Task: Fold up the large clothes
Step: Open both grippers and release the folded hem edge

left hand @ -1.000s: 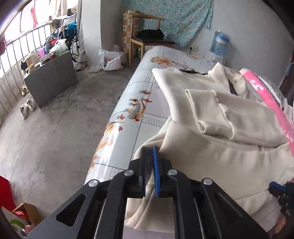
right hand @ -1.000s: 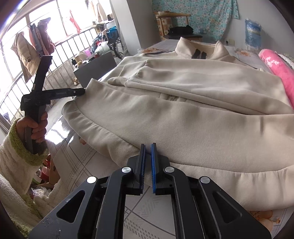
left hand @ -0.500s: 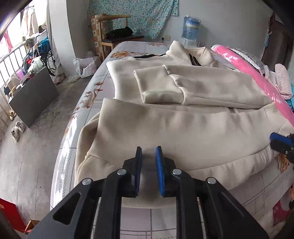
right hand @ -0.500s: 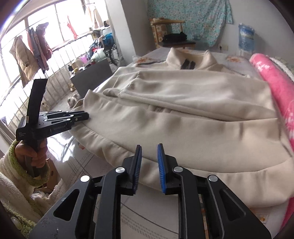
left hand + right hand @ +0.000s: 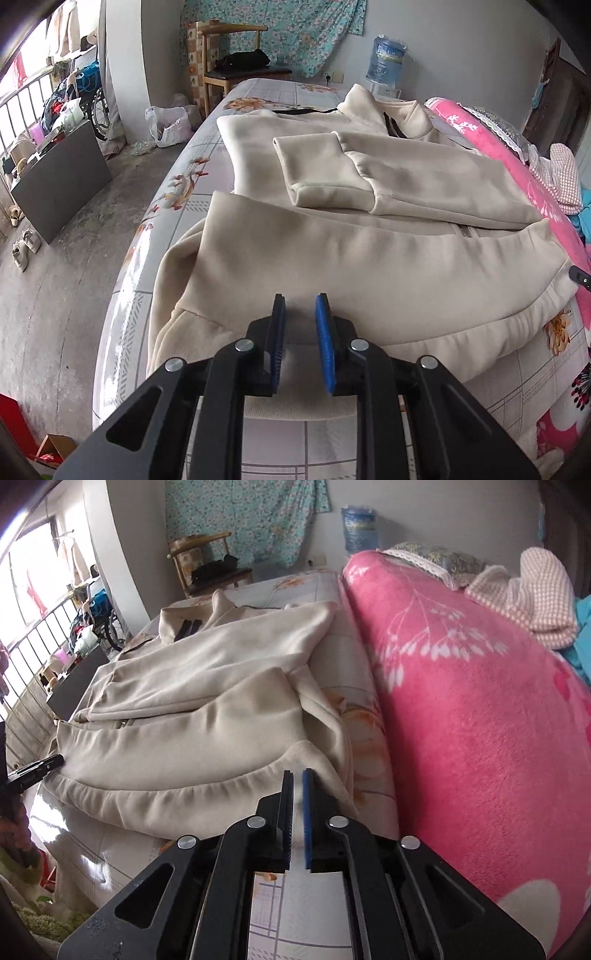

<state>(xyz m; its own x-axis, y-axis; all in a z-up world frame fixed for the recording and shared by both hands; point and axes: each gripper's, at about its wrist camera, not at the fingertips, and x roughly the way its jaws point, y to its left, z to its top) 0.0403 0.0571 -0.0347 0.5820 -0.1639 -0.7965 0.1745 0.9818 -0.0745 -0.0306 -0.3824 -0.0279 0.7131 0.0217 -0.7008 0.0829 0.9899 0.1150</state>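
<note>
Two grippers flank the cream jacket (image 5: 369,258) on the bed (image 5: 192,177): your left gripper (image 5: 300,321) hangs parted over its hem, your right gripper (image 5: 297,786) sits nearly closed on the hem corner, which runs crosswise between them.

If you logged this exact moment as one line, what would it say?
task: fold cream jacket | left hand-held gripper: open over hem | right hand-held gripper: nearly shut at hem corner, grip unclear | sleeve: folded across
</note>
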